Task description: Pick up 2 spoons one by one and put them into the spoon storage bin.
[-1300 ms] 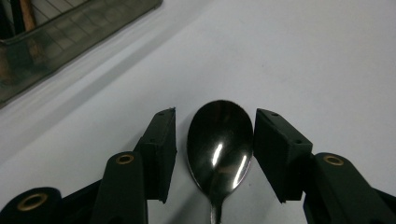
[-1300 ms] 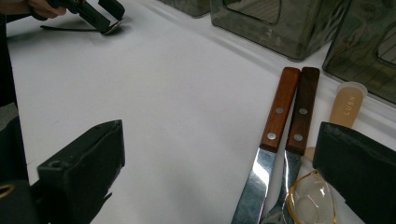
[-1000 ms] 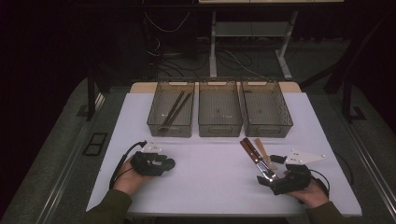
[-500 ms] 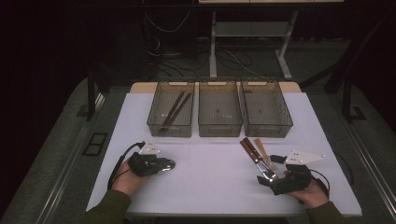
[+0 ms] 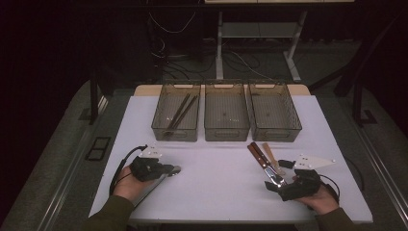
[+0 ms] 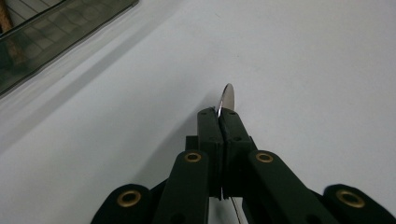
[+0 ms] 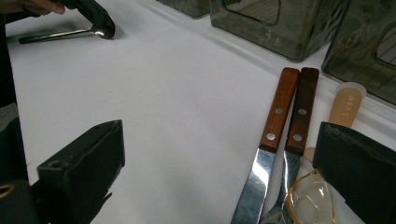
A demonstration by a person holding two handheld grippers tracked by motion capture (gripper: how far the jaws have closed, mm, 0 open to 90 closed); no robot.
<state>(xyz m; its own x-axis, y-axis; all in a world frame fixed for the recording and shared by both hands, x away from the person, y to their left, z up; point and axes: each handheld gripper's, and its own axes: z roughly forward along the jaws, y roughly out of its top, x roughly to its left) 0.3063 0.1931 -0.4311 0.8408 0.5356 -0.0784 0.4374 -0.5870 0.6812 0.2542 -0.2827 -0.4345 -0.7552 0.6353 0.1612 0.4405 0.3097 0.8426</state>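
Note:
My left gripper [image 5: 172, 169] lies low on the white table [image 5: 216, 192] at the front left. Its jaws have just been closing and now stand shut on a metal spoon [image 5: 176, 169]. In the left gripper view, the spoon [image 6: 228, 97] pokes out edge-on past the left gripper's [image 6: 219, 114] pressed tips. At the front right my right gripper [image 7: 219, 140] stands open around two wood-handled pieces of cutlery, a knife [image 7: 279, 109] and a darker one [image 7: 302, 109]. A clear plastic spoon [image 7: 310, 200] and a beige spoon [image 7: 346, 103] lie beside them.
Three smoky plastic bins stand in a row at the back: the left bin [image 5: 174, 134] holds dark sticks [image 5: 180, 111], beside it the middle bin [image 5: 226, 134] and right bin [image 5: 278, 134]. Dark floor lies beyond the table's edges.
The left gripper's jaws have drawn together on the metal spoon. Both hands have stayed where they were, and the cutlery at the right has not moved.

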